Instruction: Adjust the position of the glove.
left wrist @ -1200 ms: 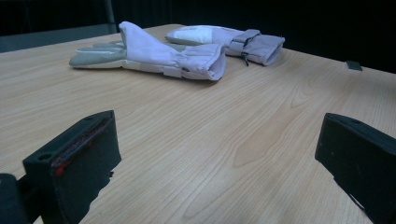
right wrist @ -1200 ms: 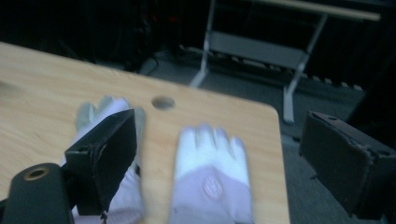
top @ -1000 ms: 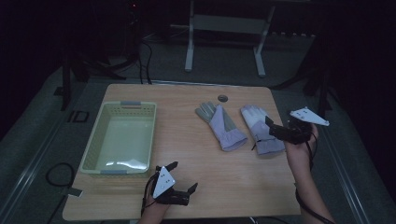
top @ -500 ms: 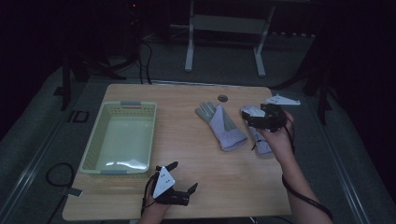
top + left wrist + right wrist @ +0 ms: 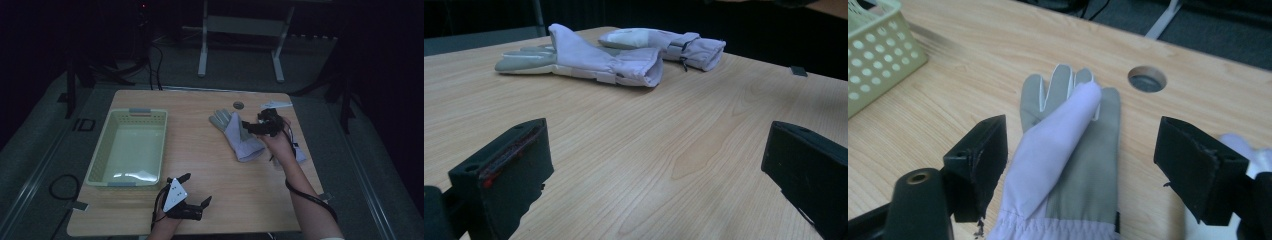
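A: Right gripper (image 5: 250, 126)?
B: Over the near glove (image 5: 236, 134), which lies flat right of the table's (image 5: 200, 165) middle. Jaws wide apart but they've just been closing a bit. In the right gripper view the glove (image 5: 1068, 150) sits between and below them, pads not touching it. Holds nothing.

A: Glove pose?
B: Grey palm side up, fingers toward the far edge and the round hole (image 5: 238, 105), lilac cuff toward the person. One lilac flap folded across the palm.

A: Second glove?
B: Just right of the first, mostly behind the right hand in the high view (image 5: 299, 152). Left gripper view shows it clearly (image 5: 664, 42), lying beyond the first one (image 5: 589, 60), close, can't tell if touching.

A: Left gripper (image 5: 192, 192)?
B: At the near edge, left of centre, resting low by the table. Jaws spread wide, nothing between them, just bare wood in its own view.

A: Basket?
B: Pale green basket (image 5: 102, 160) on the left side, well apart from both gloves. Corner of it in the right gripper view (image 5: 873, 50).
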Demonstrator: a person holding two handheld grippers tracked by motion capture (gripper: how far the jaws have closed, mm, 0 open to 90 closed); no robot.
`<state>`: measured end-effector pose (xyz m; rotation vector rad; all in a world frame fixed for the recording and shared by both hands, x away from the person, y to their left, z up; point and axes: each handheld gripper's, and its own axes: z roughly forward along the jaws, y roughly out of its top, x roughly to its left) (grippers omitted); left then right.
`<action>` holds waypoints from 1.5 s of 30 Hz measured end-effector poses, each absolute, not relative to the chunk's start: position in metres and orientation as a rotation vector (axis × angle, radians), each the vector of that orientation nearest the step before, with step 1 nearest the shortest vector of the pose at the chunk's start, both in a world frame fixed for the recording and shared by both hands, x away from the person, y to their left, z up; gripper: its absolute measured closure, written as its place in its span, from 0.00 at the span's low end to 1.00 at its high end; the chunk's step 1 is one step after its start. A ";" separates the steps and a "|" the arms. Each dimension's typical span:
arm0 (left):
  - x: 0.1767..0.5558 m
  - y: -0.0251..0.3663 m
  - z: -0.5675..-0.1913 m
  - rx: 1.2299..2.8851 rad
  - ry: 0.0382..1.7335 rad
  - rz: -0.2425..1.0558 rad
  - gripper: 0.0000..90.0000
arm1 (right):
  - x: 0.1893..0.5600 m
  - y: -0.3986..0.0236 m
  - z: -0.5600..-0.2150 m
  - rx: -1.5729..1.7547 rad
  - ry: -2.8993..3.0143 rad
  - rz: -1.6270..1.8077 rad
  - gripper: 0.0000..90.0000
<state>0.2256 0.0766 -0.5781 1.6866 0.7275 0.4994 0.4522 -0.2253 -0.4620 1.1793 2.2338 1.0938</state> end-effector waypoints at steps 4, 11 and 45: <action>0.226 0.077 -0.578 1.688 0.726 0.499 0.00 | 0.461 -0.219 -0.472 1.202 2.263 1.070 0.25; 0.226 0.077 -0.578 1.688 0.724 0.499 0.00 | 0.471 -0.212 -0.488 1.218 2.312 1.017 0.27; 0.223 0.075 -0.578 1.705 0.708 0.522 0.00 | 0.499 -0.208 -0.538 1.226 2.452 0.798 0.86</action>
